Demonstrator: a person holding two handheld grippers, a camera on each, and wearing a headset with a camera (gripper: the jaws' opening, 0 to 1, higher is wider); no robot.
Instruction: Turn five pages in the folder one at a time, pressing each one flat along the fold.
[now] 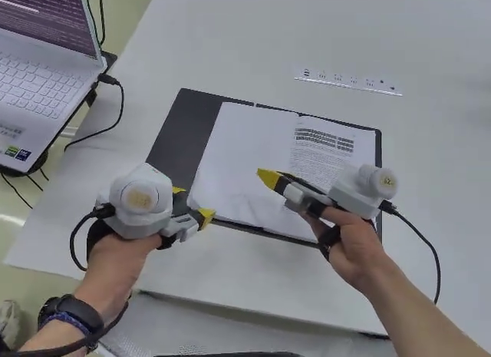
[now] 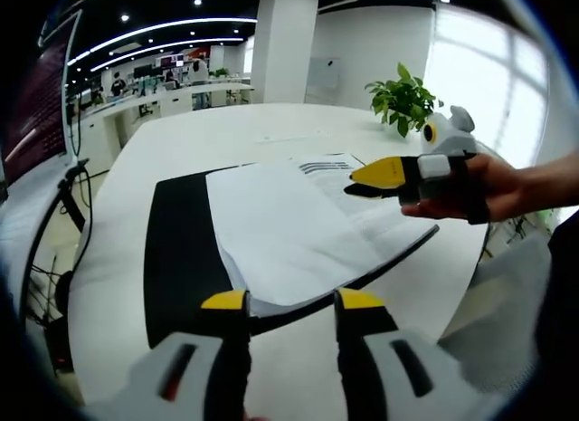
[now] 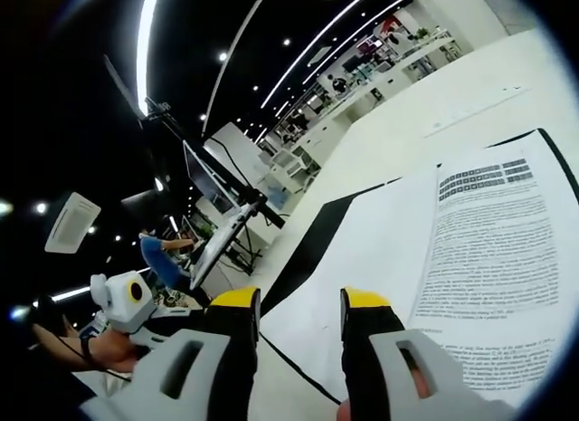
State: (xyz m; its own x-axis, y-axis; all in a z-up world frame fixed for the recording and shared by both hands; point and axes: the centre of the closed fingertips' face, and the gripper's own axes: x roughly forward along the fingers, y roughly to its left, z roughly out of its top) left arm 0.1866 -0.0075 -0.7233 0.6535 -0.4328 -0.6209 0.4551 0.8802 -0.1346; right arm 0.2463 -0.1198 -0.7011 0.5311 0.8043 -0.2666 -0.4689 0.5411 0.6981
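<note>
A black folder point(image 1: 173, 142) lies open on the white table. A blank white page point(image 1: 245, 157) spreads across its middle, with its left edge over the black inside cover. To the right lies a printed page point(image 1: 330, 146). My left gripper point(image 1: 205, 216) is open at the folder's near edge, and the edge of the folder point(image 2: 181, 267) sits just beyond the jaw tips of the left gripper point(image 2: 292, 300). My right gripper point(image 1: 268, 177) hovers over the pages near the fold. This right gripper point(image 3: 300, 299) is open above the blank page point(image 3: 362, 249), with nothing between its jaws.
A laptop point(image 1: 38, 57) sits at the far left with a black cable point(image 1: 115, 104) running toward the folder. A white power strip point(image 1: 349, 80) lies behind the folder. The table's near edge point(image 1: 253, 307) is close below the hands. A potted plant point(image 2: 403, 100) stands far off.
</note>
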